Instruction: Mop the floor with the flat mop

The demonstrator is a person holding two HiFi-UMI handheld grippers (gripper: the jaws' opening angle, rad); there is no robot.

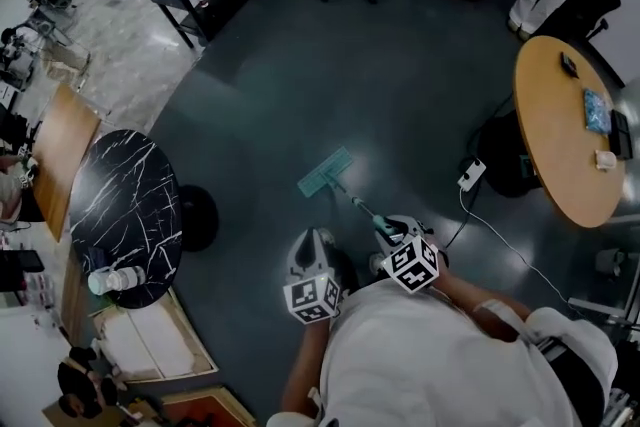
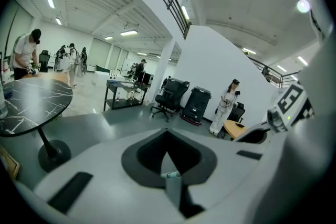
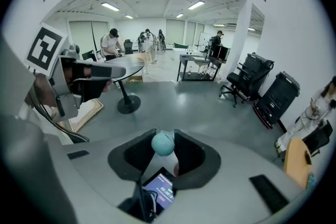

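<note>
Starting leftmost, the left gripper (image 1: 313, 240) hangs off the mop, jaws drawn together. A thin pale sliver between them is too unclear to name. Ahead, well away from the edges of the floor (image 1: 300, 85), the flat mop (image 1: 326, 172) lies pad-down. Its handle (image 1: 358, 203) slants back and rightward to the right gripper (image 1: 393, 233), which is clamped on the teal knob (image 3: 163, 144). The right hand is therefore nearer, though the head view hides that grip.
</note>
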